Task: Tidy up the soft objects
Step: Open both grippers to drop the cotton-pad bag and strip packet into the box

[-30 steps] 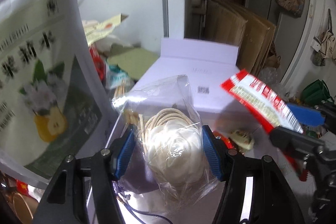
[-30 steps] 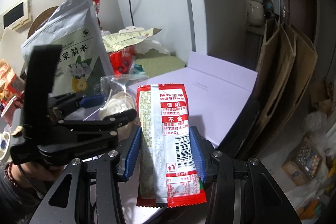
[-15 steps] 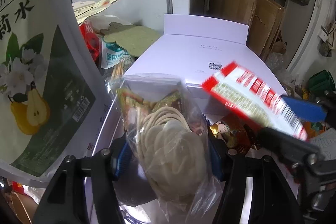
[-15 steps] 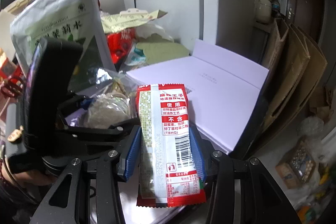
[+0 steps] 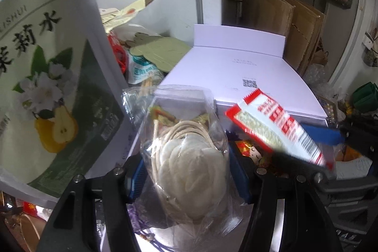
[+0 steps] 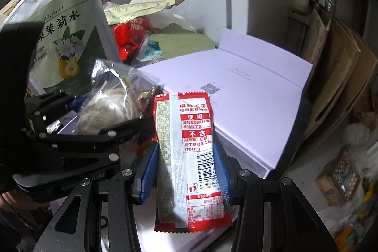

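My left gripper [image 5: 186, 174] is shut on a clear plastic bag of pale coiled noodles [image 5: 189, 164], its blue pads pressing both sides. The same noodle bag [image 6: 111, 105] and left gripper [image 6: 99, 134] show at the left in the right wrist view. My right gripper [image 6: 185, 169] is shut on a red and white snack packet [image 6: 189, 148] held upright between its blue pads. That snack packet [image 5: 276, 131] juts in from the right in the left wrist view, just right of the noodle bag and above a pale lilac box [image 5: 236, 67].
A tall green and white pear-print pouch [image 5: 47, 86] stands at the left. Red packets, a green card [image 6: 182, 41] and other clutter crowd behind it. The lilac box [image 6: 248, 91] lies open ahead. Folded cardboard [image 6: 335, 63] leans at the right, with floor clutter beyond.
Both held packs have sunk toward the lilac box. The snack packet has drawn in closer beside the noodle bag. Both grips are unchanged.
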`<move>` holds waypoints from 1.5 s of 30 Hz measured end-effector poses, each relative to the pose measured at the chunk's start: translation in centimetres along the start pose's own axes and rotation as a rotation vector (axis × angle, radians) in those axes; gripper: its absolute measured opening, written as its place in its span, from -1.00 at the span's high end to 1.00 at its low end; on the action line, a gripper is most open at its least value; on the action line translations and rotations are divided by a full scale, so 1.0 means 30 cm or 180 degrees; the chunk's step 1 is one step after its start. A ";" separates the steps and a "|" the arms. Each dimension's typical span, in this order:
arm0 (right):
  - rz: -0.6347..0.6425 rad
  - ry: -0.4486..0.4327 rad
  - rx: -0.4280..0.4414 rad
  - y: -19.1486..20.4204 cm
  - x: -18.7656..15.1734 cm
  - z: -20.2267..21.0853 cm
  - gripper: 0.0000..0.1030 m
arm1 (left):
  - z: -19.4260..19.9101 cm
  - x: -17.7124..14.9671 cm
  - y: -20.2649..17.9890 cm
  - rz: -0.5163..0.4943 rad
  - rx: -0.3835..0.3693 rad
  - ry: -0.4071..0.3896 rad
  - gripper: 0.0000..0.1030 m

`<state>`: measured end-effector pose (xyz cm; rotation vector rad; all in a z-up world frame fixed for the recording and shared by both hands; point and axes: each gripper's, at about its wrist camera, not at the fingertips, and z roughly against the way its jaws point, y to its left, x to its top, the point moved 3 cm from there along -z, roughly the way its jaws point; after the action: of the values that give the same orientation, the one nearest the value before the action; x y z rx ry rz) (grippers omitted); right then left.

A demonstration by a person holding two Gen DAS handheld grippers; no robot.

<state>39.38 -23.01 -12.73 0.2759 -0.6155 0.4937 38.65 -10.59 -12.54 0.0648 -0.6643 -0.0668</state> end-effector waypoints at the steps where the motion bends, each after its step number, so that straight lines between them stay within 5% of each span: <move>1: -0.0005 0.0033 0.0044 0.002 -0.003 -0.007 0.12 | 0.003 0.000 0.001 -0.0010 0.0033 -0.0010 -0.19; 9: -0.0096 0.0067 0.0015 -0.012 -0.007 -0.027 0.07 | -0.028 -0.001 0.008 0.0002 -0.0087 0.0112 -0.25; 14: -0.0139 0.0176 0.0020 -0.025 -0.001 -0.035 -0.07 | -0.027 -0.002 0.022 0.0011 -0.0035 0.0158 -0.54; 17: -0.0168 0.0157 -0.0004 -0.033 0.004 -0.021 -0.22 | -0.014 -0.002 0.018 -0.0022 -0.0041 0.0151 -0.55; 27: -0.0137 0.0005 -0.0079 -0.027 0.036 0.064 -0.26 | 0.043 0.025 0.016 0.0059 -0.0092 0.0097 -0.55; 45: -0.0131 -0.0501 -0.0298 -0.014 0.118 0.356 -0.26 | 0.375 0.128 0.005 0.0036 -0.0016 -0.0653 -0.56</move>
<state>36.95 -26.23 -2.21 0.2397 -0.7824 0.4045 34.73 -11.19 -1.33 0.0497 -0.8694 -0.0648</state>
